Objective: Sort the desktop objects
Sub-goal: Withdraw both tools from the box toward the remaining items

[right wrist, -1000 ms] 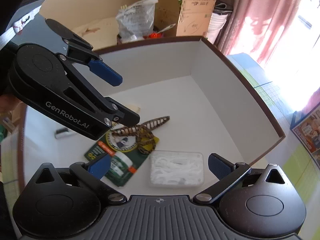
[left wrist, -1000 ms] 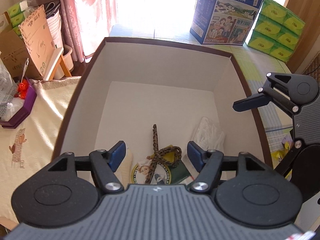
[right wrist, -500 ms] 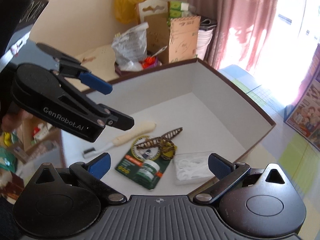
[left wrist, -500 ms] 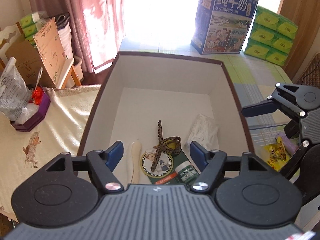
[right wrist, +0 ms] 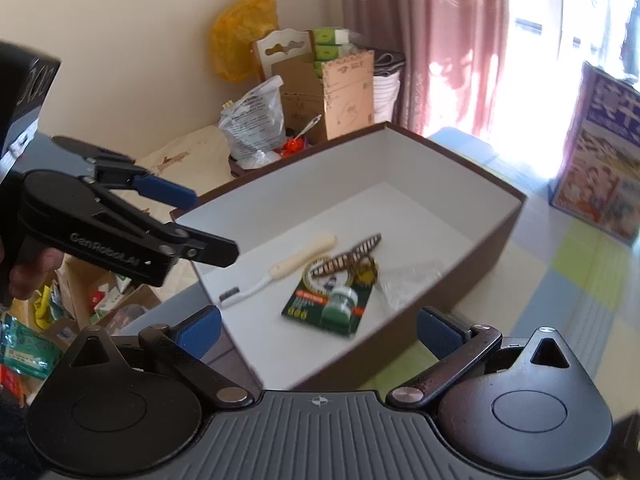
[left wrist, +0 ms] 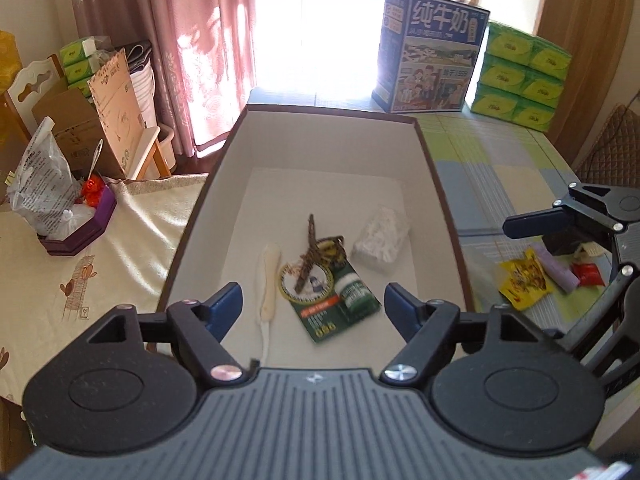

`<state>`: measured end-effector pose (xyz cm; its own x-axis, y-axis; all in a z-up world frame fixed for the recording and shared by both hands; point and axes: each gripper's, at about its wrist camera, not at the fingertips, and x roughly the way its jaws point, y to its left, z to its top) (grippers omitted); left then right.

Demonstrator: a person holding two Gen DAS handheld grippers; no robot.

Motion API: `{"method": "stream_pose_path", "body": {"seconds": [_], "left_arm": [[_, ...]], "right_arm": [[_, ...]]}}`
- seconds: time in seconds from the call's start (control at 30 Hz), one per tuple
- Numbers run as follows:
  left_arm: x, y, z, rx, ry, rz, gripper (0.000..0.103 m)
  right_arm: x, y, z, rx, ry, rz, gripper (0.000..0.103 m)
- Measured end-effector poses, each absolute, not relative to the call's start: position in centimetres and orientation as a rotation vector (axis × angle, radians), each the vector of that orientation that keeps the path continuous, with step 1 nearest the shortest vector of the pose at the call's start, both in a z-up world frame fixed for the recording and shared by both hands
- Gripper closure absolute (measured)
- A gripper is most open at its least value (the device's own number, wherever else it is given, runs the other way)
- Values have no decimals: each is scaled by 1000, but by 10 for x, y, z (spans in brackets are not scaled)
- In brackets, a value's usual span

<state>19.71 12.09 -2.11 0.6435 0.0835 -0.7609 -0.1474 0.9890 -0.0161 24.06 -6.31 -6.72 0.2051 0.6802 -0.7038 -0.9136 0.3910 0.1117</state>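
Note:
A brown box (left wrist: 236,136) with a white inside holds a cream toothbrush (left wrist: 270,272), a green card with a small jar (left wrist: 340,304), a brown patterned hair clip (left wrist: 316,248) and a clear packet of white pieces (left wrist: 380,236). My left gripper (left wrist: 314,304) hovers above the box's near end, its jaws opening with nothing between them. My right gripper (right wrist: 318,322) is open and empty, above the box's near corner (right wrist: 460,160). A yellow snack packet (left wrist: 524,280), a purple tube (left wrist: 558,268) and a small red packet (left wrist: 586,274) lie on the table to the right of the box.
A blue milk carton box (left wrist: 432,48) and stacked green tissue packs (left wrist: 520,76) stand beyond the box. Left of it, on a cream cloth, sits a purple tray (left wrist: 76,236) with a plastic bag. Cardboard boxes (left wrist: 116,108) and a curtain fill the back left.
Both grippers have drawn back and up from inside the box, so the whole box and the toothbrush now show. The left jaws stand wider than before.

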Motion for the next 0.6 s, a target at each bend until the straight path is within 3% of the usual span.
{"method": "stream_pose_path", "body": {"seconds": [0.6], "left_arm": [[165, 22, -27, -72, 892, -92, 28]], "right_arm": [[226, -187, -76, -232, 881, 938, 2]]}}
